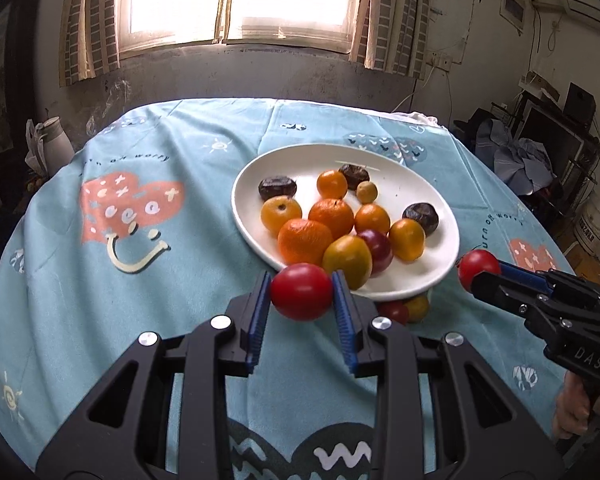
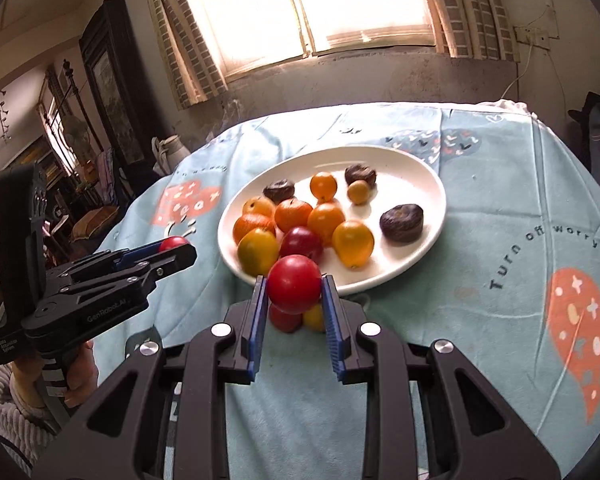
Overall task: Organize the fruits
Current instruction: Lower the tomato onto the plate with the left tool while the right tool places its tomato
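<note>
I had the left tool [image 1: 302, 298] closed on 1 red fruit [image 1: 302, 297], its 2 blue pads pressed against opposite sides of it. The fruit was clear of the desk [image 1: 148, 312], just short of the near rim of the white plate [image 1: 412, 184]. I had the right tool [image 2: 294, 294] closed in the same way on a second red fruit [image 2: 294, 284], also lifted and close to the plate's near rim. In the left wrist view, the right tool showed at the right edge with its fruit at the tip; in the right wrist view, the left tool showed at the left edge, held by a hand [image 2: 80, 376] in a ribbed sleeve.

The plate sat on a light blue cloth [image 1: 180, 152] printed with hearts and faces. It carried a cluster of orange fruits [image 1: 331, 216], yellow-orange fruits [image 1: 406, 239], 1 dark red fruit [image 1: 376, 249] and 3 dark wrinkled fruits [image 1: 277, 187]. On the cloth just below the plate's near rim lay 2 more small fruits side by side, 1 red [image 1: 394, 312] and 1 yellow [image 1: 417, 307]. A curtained window [image 1: 236, 0] stood behind the desk
</note>
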